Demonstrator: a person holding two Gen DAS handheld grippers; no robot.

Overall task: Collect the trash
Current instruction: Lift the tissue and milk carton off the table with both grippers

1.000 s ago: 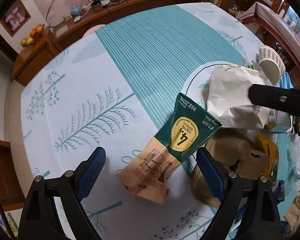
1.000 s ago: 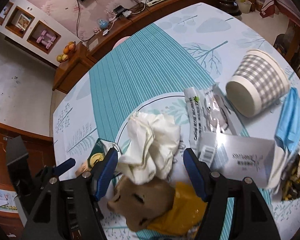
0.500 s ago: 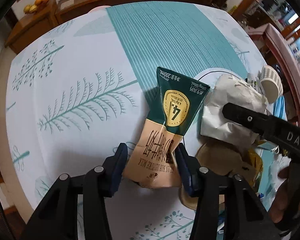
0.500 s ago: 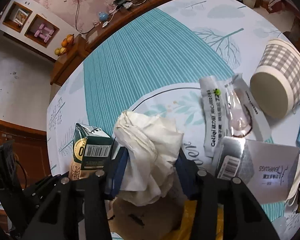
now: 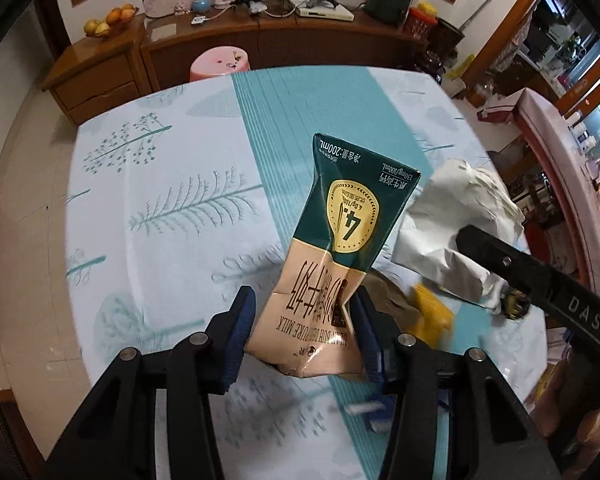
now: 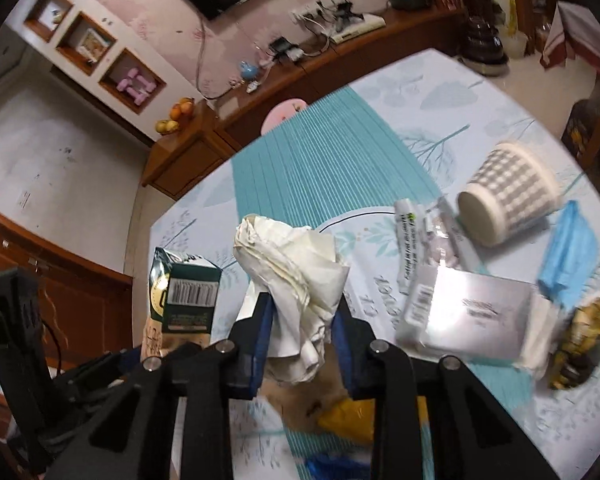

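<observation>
A crumpled green and tan milk carton [image 5: 332,264] hangs above the table, and my left gripper [image 5: 304,332] is shut on its lower end. The same carton [image 6: 184,296] shows at the left of the right wrist view. My right gripper [image 6: 304,320] pinches a wad of white crumpled paper [image 6: 296,264]; its jaws are still closing on it, and the wad is lifted off the cloth. In the left wrist view that paper [image 5: 456,220] sits at the right, under the right gripper's black finger [image 5: 496,256].
On the tablecloth [image 6: 332,160] lie a checked paper cup [image 6: 508,196] on its side, a blue face mask [image 6: 568,252], a silver box [image 6: 472,316], a white wrapper [image 6: 408,240], brown and yellow scraps [image 6: 340,412] and a dark peel [image 6: 580,344]. A wooden sideboard [image 5: 260,40] and pink stool [image 5: 220,65] stand behind.
Both grippers closed from wide open, the left on the milk carton and the right on the paper wad, then rose and lifted them off the table.
</observation>
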